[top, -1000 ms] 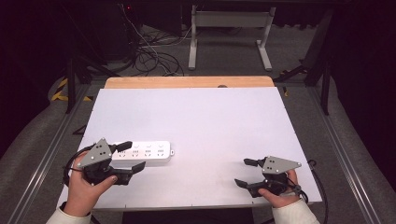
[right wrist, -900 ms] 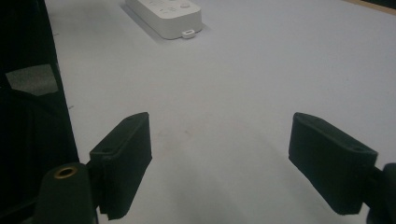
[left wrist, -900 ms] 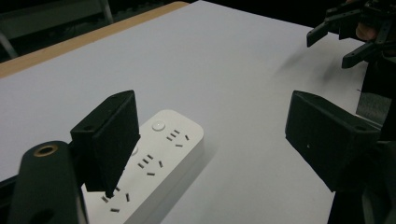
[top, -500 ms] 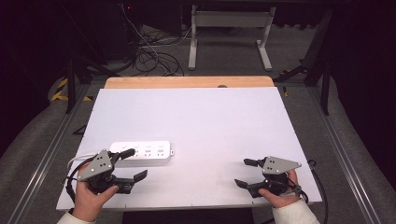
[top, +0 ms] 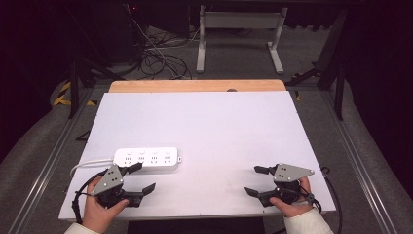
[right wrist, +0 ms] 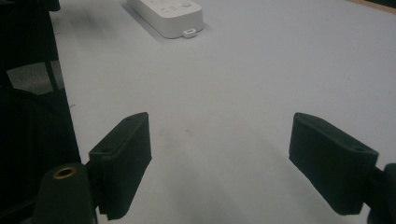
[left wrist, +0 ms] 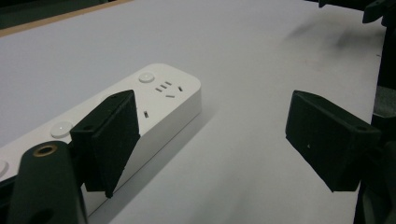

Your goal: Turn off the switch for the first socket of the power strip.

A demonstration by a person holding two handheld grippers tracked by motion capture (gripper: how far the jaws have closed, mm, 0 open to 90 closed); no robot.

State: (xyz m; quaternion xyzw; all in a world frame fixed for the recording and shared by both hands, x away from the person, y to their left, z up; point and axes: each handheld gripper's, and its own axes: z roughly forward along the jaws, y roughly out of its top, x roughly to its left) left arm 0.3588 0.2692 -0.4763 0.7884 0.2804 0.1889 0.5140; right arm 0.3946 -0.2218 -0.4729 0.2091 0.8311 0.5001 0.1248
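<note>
White power strip (top: pixel 146 160) lies flat on the white surface (top: pixel 209 126), near its front-left corner, long side parallel to the front edge; its white cable (top: pixel 87 164) curls off the left end. Left hand-held gripper (top: pixel 141 178) sits just in front of the strip, jaws wide, far jaw at the strip's front edge, nothing between them; right hand-held gripper (top: pixel 254 181) well apart at front right, jaws wide, empty. Beyond the surface: wooden strip (top: pixel 195 86), dark floor, loose cables (top: pixel 160 58), white frame legs (top: pixel 238 34).
</note>
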